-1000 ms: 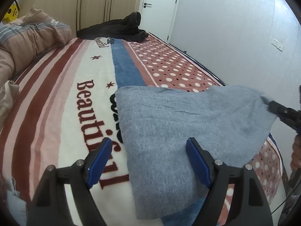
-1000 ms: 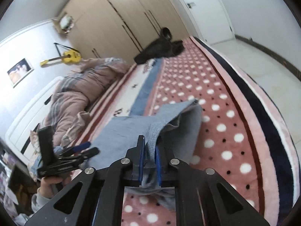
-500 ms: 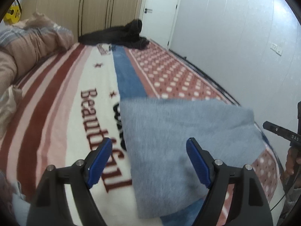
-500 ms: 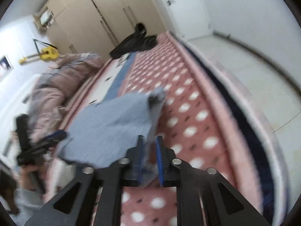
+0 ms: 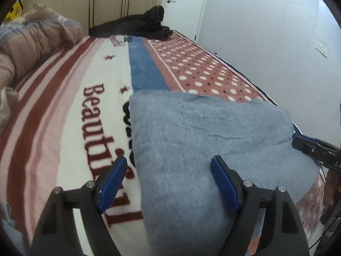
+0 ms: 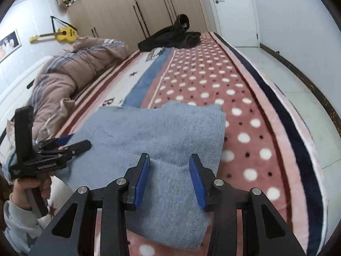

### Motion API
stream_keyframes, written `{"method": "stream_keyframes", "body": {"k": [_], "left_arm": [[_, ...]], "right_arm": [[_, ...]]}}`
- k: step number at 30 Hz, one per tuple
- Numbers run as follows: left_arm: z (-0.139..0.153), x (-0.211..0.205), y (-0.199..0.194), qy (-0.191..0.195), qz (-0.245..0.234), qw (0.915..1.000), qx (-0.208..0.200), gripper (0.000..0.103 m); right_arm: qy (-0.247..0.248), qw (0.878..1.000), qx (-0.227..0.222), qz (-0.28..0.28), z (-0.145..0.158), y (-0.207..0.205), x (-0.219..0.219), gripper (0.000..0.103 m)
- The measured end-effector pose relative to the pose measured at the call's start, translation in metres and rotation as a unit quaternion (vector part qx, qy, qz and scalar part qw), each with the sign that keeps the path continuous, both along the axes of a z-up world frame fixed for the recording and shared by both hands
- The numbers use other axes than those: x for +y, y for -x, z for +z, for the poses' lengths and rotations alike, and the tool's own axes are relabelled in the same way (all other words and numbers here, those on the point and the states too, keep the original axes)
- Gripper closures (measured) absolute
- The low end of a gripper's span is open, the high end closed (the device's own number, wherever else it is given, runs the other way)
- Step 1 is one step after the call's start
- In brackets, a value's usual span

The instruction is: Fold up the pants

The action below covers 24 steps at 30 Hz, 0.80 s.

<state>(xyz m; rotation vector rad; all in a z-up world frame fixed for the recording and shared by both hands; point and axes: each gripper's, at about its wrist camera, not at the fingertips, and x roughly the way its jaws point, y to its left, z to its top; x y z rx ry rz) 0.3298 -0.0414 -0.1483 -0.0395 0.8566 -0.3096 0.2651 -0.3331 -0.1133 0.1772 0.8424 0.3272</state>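
Your folded pale-blue fleece pants [image 6: 162,140] lie flat on the patterned plush bed blanket [image 5: 70,111] (across its dotted pink band). Your right gripper [image 6: 169,178] has just been opening, jaws apart above the cloth, gripping nothing. Your left gripper [image 5: 168,183] hovers wide apart, empty.

- The blanket [image 5: 64,115] bears dark red lettering "Beautiful", running just left of the left gripper [image 5: 168,181].
- Black lettering beside it, and white print on both grippers, cannot be read.
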Motion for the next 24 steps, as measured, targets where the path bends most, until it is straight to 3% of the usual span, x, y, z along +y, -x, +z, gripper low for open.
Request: {"method": "stream_keyframes", "body": {"k": [3, 6, 11, 12, 13, 15, 21, 24], "left_arm": [[-0.009, 0.002, 0.0, 0.014, 0.004, 0.9999, 0.009, 0.025], [-0.015, 0.003, -0.001, 0.022, 0.007, 0.9995, 0.022, 0.024], [-0.003, 0.007, 0.004, 0.031, 0.012, 0.9993, 0.02, 0.025], [0.001, 0.009, 0.005, 0.032, 0.013, 0.9993, 0.015, 0.025], [0.004, 0.011, 0.005, 0.033, 0.015, 0.9993, 0.012, 0.025], [0.002, 0.015, 0.003, 0.035, 0.021, 0.999, 0.021, 0.025], [-0.011, 0.019, -0.001, 0.068, 0.031, 0.9961, 0.048, 0.024], [-0.016, 0.014, -0.003, 0.078, 0.023, 0.9949, 0.06, 0.024]], "right_arm": [[-0.015, 1.0, 0.008, -0.004, -0.008, -0.001, -0.005, 0.069], [0.011, 1.0, 0.003, -0.001, -0.013, 0.0, 0.001, 0.067], [0.024, 1.0, 0.001, -0.001, -0.01, 0.002, 0.004, 0.064], [0.024, 1.0, -0.004, -0.004, -0.005, 0.004, 0.003, 0.056], [0.023, 1.0, -0.014, -0.007, 0.001, 0.007, 0.001, 0.039], [0.014, 0.999, -0.03, -0.01, 0.009, 0.013, -0.006, 0.024], [-0.008, 0.999, 0.013, -0.029, -0.003, 0.006, -0.022, 0.024], [-0.071, 0.995, 0.066, 0.005, -0.023, -0.002, -0.026, 0.024]]}}
